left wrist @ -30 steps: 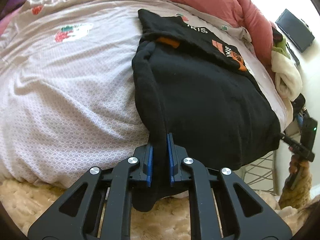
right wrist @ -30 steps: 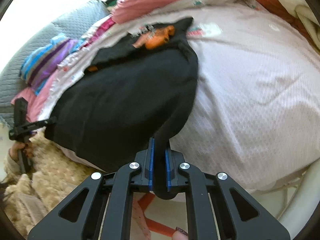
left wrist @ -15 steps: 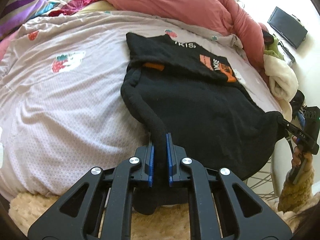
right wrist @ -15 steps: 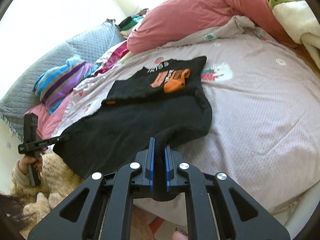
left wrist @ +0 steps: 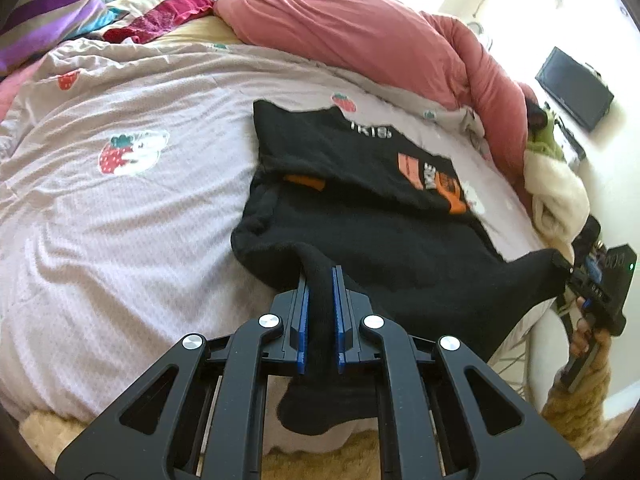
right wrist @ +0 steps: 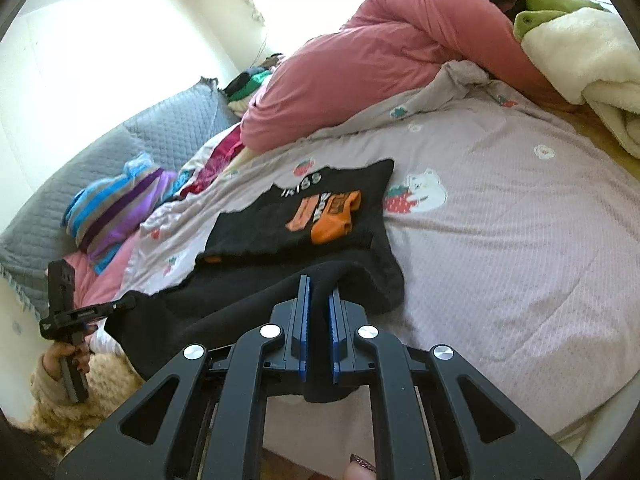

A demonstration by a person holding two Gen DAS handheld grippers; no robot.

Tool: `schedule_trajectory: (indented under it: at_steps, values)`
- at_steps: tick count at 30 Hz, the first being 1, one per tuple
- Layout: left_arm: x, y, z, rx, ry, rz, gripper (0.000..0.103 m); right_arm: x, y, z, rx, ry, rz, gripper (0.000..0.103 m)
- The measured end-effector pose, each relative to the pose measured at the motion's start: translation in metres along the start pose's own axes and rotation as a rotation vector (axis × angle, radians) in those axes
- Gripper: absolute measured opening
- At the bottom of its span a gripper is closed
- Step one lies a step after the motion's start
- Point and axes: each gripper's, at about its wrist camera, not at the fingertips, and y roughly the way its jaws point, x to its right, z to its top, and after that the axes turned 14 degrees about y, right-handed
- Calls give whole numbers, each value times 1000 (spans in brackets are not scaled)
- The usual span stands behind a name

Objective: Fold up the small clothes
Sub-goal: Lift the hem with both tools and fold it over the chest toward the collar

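Across the near half of the bed, on a pale strawberry-print cover (left wrist: 120, 240), lay the black garment (left wrist: 380, 232), its far part flat with an orange and white print facing up and its near hem lifted clear of the mattress edge.

At the left corner of that hem, the left gripper (left wrist: 319, 312) was clamped on a bunched roll of the black cloth, blue pads pressing it from both sides and a loose tail drooping below the jaws. Between the two corners the hem sagged in a shallow curve, which suggested a soft, fairly thick knit with no stiffness of its own: light to carry, but apt to droop and crease wherever unsupported. At the right corner, the right gripper (right wrist: 318, 320) was likewise closed on a fold of the same cloth.

Judging by the fuzzy surface, the fabric probably would not slip easily from the pads, and nothing about it looked fragile. The two hem corners seemed the sensible holds, kept well apart so the edge stayed taut while being carried toward the printed far end.
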Motion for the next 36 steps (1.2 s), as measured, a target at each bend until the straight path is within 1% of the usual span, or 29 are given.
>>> schedule_trajectory:
  at_steps: [4,9,12,19,21,27,31,36]
  values:
    - [-8,-2,18,44,-16,-8,4,-2,4,11,12,21,5,7]
    - [-20,0,42,83,-41,-31,4,-10,9,34,54,12,2,7]
    - [-34,6,58,102,-82,-58,4,-16,15,51,78,3,2,7]
    - [-67,20,84,128,-179,-102,4,-25,40,89,117,-1,-12,7]
    - [-75,27,91,129,-206,-121,4,-27,48,99,125,3,-10,7]
    - [-90,48,108,119,-241,-117,4,-21,76,121,127,32,-31,7]
    - [-102,66,119,98,-268,-109,4,-16,97,130,112,47,-58,7]
    - [-119,91,125,68,-310,-108,4,-6,133,135,70,49,-125,7]
